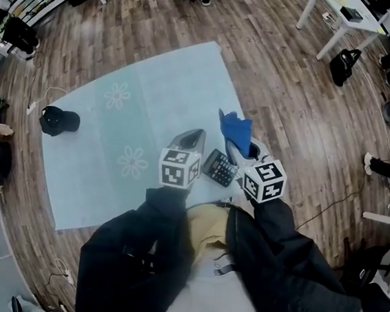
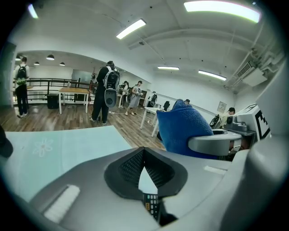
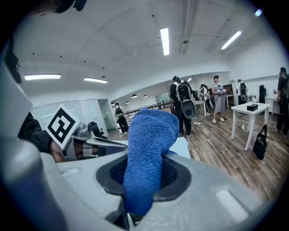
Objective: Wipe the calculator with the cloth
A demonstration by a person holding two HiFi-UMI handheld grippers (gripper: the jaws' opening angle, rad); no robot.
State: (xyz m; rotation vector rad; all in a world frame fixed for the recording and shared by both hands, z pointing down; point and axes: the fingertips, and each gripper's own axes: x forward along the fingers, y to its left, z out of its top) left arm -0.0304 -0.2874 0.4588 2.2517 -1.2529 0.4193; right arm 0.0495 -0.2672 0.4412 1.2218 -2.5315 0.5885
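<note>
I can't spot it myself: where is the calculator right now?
In the head view the calculator sits on the pale blue mat, between the left gripper and the right gripper, near the blue cloth.

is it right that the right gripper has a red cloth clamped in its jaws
Not quite: the cloth is blue, not red. The right gripper view shows the right gripper with its jaws clamped on it.

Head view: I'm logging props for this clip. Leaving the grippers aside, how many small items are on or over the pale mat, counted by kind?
calculator: 1
blue cloth: 1
black cap: 1
Total: 3
</note>
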